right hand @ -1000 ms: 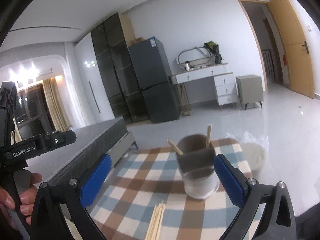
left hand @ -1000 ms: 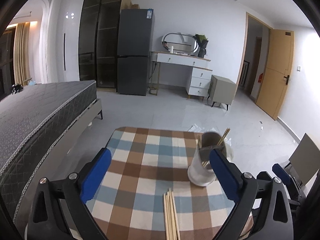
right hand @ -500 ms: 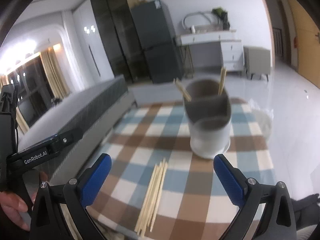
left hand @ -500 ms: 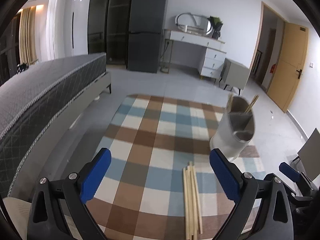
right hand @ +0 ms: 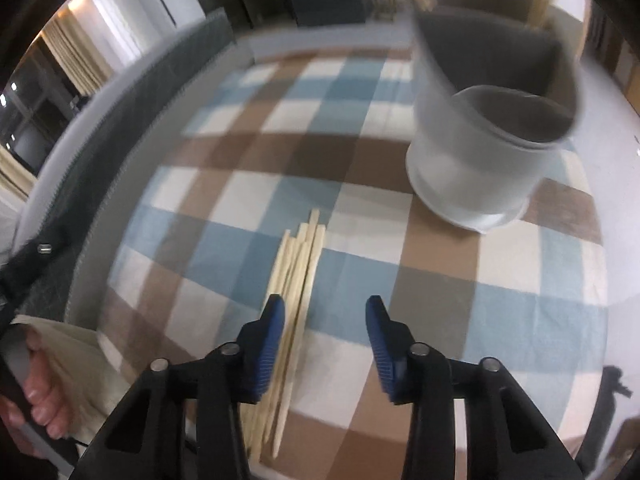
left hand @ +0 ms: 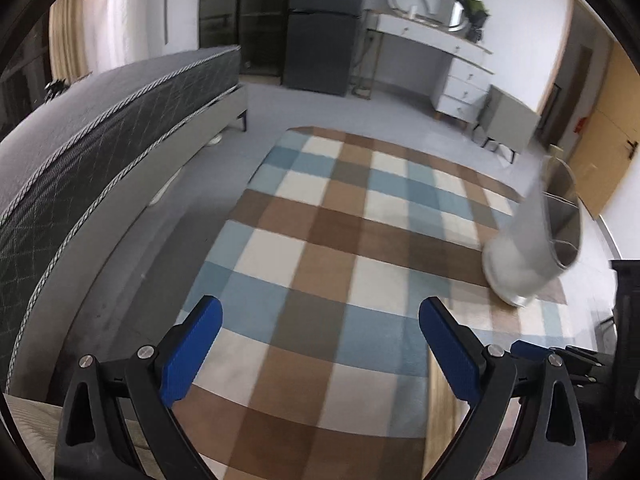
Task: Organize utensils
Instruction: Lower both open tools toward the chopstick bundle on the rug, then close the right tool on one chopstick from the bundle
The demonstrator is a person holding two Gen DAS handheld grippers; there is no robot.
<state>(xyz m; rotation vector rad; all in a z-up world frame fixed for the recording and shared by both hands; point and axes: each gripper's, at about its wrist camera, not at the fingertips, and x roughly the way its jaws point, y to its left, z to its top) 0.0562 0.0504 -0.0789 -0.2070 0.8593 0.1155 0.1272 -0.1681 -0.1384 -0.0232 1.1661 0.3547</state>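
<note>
Several loose chopsticks [right hand: 298, 280] lie bundled side by side on the checked surface [right hand: 256, 192], pointing roughly toward the grey utensil holder [right hand: 484, 152], which stands well apart at the far right with a couple of sticks already upright in its rear compartment. Right hand-held gripper [right hand: 325, 322]: jaws closing, part-way in, above the near end of the bundle; the left pad overlaps the sticks, the right pad sits over bare cloth, and nothing is pinched yet. Left hand-held gripper [left hand: 320, 340]: jaws spread wide, empty, over bare cloth, holder [left hand: 532, 248] off to its right. Judged step: picking chopsticks for transfer to the holder. Risks: the bundle sits off-centre between the pads, so closing may catch only the outermost stick or push the bundle sideways and fan it out. Thin round sticks could roll or pivot in the grip. Frames are motion-blurred; a fast descent could jam the pads into the cloth and drag it, shifting the holder.
</note>
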